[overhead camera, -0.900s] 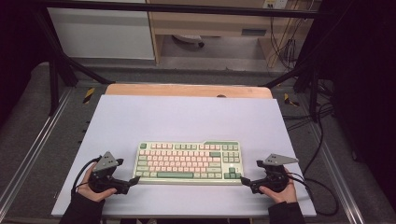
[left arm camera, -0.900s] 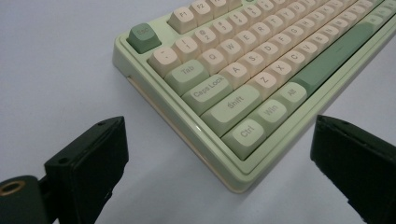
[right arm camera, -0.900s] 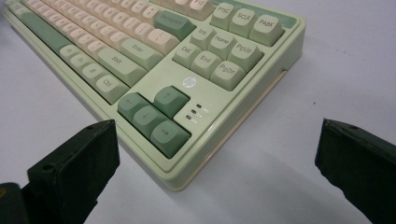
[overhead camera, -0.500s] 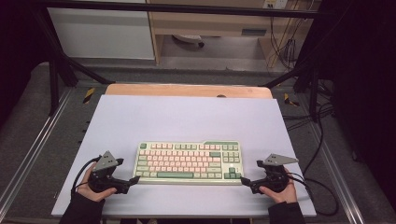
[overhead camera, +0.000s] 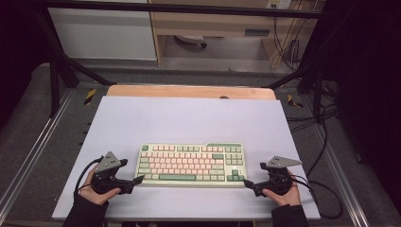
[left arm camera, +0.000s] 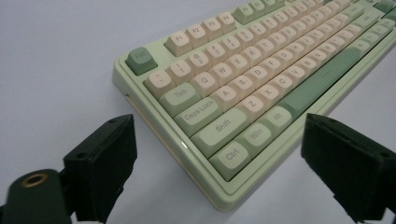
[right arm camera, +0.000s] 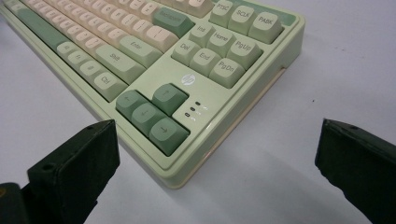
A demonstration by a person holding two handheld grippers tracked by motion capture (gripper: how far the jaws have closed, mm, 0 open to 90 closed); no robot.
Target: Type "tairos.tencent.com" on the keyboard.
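the keyboard [overhead camera: 191, 164] lies flat on the table [overhead camera: 189, 118], near its front edge, and nothing grips it yet. the left gripper [overhead camera: 138, 179] and the right gripper [overhead camera: 247, 182] each wait at a front corner with wide jaws, pads not touching. i judge the approach is done; closing on both corners and the moving itself are left.

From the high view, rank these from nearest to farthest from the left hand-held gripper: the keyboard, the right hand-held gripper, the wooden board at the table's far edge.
1. Keyboard: its near left corner lies just beside the left hand-held gripper.
2. Right hand-held gripper: across the keyboard, at its near right corner.
3. Wooden board: along the far edge of the table.
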